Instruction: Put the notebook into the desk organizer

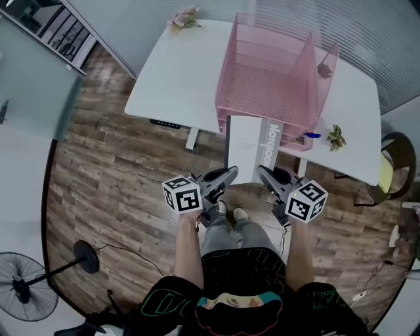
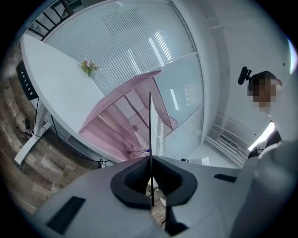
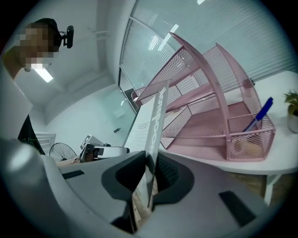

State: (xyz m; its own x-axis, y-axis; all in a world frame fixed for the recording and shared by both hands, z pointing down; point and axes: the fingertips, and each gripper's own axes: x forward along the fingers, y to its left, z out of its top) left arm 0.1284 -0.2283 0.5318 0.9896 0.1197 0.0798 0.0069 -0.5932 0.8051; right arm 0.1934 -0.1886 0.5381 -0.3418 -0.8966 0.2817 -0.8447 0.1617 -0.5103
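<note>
The grey-and-white notebook [image 1: 251, 148] hangs in the air at the near edge of the white table [image 1: 167, 79], its far end reaching the front of the pink mesh desk organizer [image 1: 270, 82]. My left gripper [image 1: 230, 174] is shut on the notebook's near left corner; in the left gripper view the notebook [image 2: 150, 130] shows edge-on as a thin line between the pads. My right gripper [image 1: 265, 173] holds the near right corner. There the notebook [image 3: 150, 122] stands between pads that touch it, the jaws easing slightly wider. The organizer [image 3: 212, 122] lies just beyond.
A blue pen [image 1: 312, 136] stands in the organizer's front cup, with a small plant [image 1: 336, 136] to its right. Pink flowers [image 1: 185, 18] lie at the table's far left corner. A fan [image 1: 23, 296] and a chair [image 1: 396, 164] stand on the wood floor.
</note>
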